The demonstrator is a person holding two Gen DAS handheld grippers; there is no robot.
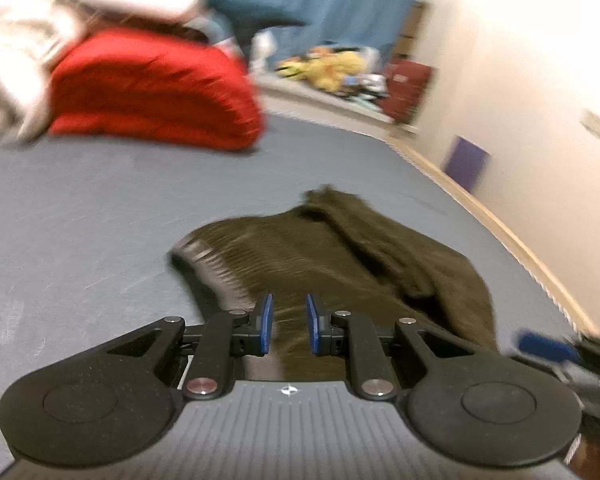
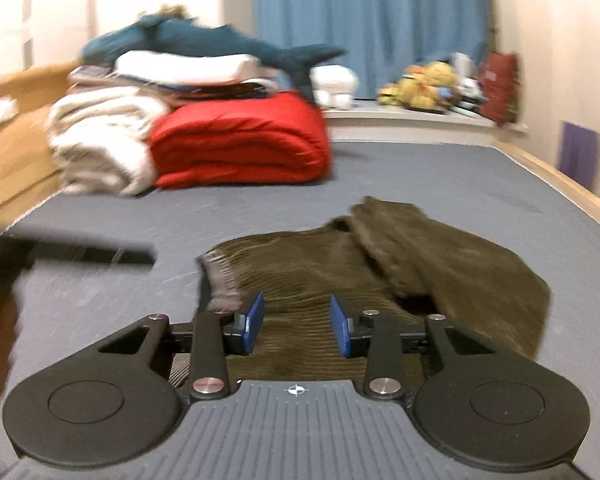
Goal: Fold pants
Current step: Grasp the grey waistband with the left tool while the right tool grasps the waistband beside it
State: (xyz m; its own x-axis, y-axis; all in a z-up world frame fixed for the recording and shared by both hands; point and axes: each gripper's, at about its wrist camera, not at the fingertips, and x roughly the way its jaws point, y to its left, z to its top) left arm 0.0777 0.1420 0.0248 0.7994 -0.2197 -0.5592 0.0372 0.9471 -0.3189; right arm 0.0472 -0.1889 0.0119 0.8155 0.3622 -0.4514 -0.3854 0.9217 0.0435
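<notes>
Dark olive corduroy pants (image 1: 340, 256) lie folded on a grey-blue mattress (image 1: 100, 208), with a grey waistband lining (image 1: 204, 260) showing at their left edge. My left gripper (image 1: 289, 322) hovers over the near edge of the pants, blue pads a little apart, nothing between them. My right gripper (image 2: 296, 322) is open wider over the near part of the pants (image 2: 380, 264), empty. The right gripper (image 1: 548, 348) shows blurred at the right edge of the left wrist view. The left gripper (image 2: 84, 254) shows as a dark blur at the left of the right wrist view.
A folded red blanket (image 2: 240, 144) and a cream blanket (image 2: 100, 140) sit at the far left of the mattress (image 2: 440, 168), under white bedding and a blue plush shark (image 2: 204, 40). A window ledge (image 2: 420, 118) holds plush toys. A wooden bed rim (image 2: 580, 196) and wall run along the right.
</notes>
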